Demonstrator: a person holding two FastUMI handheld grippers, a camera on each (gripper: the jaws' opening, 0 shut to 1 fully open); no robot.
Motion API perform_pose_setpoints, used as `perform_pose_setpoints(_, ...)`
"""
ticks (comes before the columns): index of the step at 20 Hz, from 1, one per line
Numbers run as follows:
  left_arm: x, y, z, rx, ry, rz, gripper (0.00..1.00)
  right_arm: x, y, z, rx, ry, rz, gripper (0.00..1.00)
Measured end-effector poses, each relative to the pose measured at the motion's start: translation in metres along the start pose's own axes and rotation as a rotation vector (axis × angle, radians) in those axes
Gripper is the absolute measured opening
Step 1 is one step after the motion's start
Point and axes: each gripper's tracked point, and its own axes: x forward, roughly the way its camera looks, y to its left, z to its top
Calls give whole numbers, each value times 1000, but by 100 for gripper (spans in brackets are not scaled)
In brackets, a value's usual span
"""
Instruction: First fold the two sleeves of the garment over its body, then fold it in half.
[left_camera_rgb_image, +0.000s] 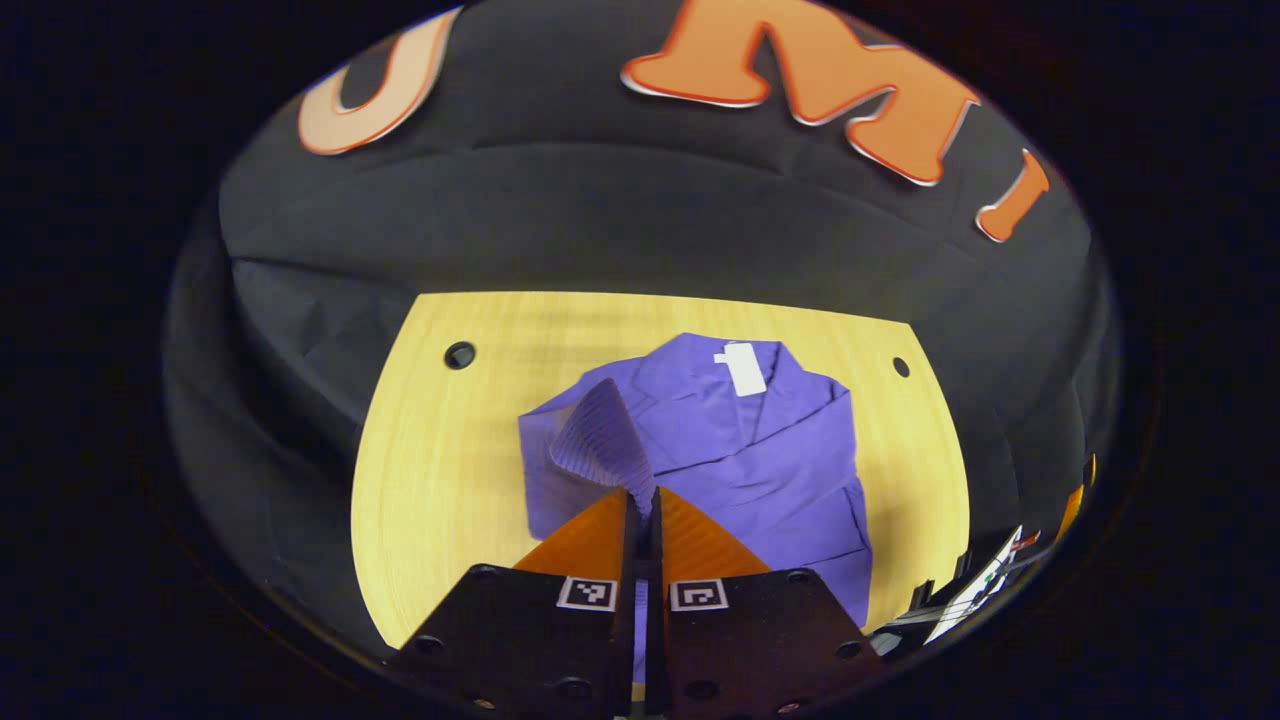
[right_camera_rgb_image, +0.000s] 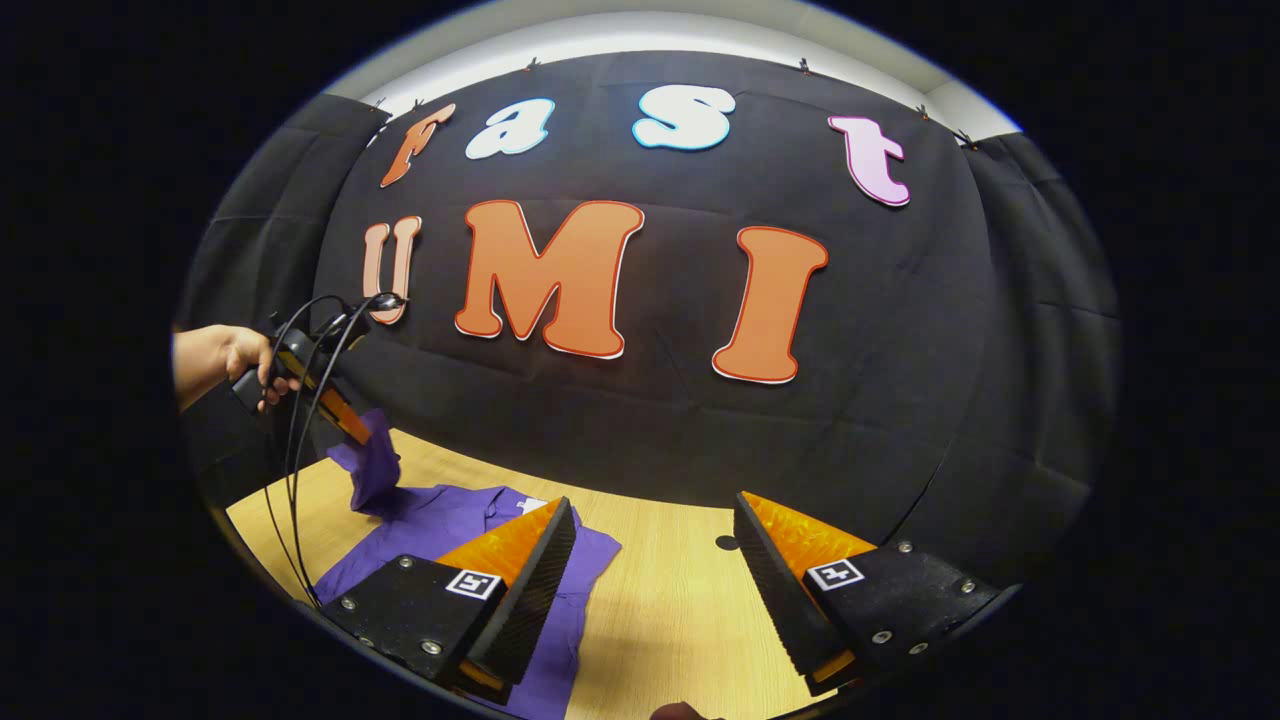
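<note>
Your left gripper (left_camera_rgb_image: 640, 500) has its fingers clamped on a sleeve (left_camera_rgb_image: 590, 440), lifting it to fold over the purple shirt (left_camera_rgb_image: 740, 450) lying mid-tabletop (left_camera_rgb_image: 440, 480). Your right gripper (right_camera_rgb_image: 650, 560) waits at three o'clock, fingers apart.

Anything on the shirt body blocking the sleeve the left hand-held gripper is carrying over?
Nothing visible. The left hand-held gripper holds the sleeve above the shirt, whose body lies bare on the table.
</note>
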Motion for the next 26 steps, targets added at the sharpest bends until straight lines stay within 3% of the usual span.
perform_pose_setpoints(8, 40, -131, 14, 118, 12, -107, 6, -27, -32, -21, 38, 18, -8, 95)
perform_pose_setpoints(12, 66, -170, 14, 149, -2, -125, 7, -32, -42, -34, 66, 37, -10, 95)
perform_pose_setpoints(16, 67, -210, 16, 144, -58, -212, 19, -35, -48, -47, 71, 62, -6, 95)
perform_pose_setpoints(20, 41, -226, 27, 194, -175, -253, 48, -32, -46, -50, 68, 72, 14, 95)
perform_pose_setpoints(22, 19, -223, 32, 198, -253, -252, 69, -28, -41, -48, 64, 68, 29, 95)
perform_pose_setpoints(25, -22, -199, 43, 193, -432, -188, 92, -23, -29, -46, 65, 65, 64, 95)
perform_pose_setpoints(26, -36, -187, 46, 196, -496, -155, 94, -20, -24, -46, 63, 63, 73, 95)
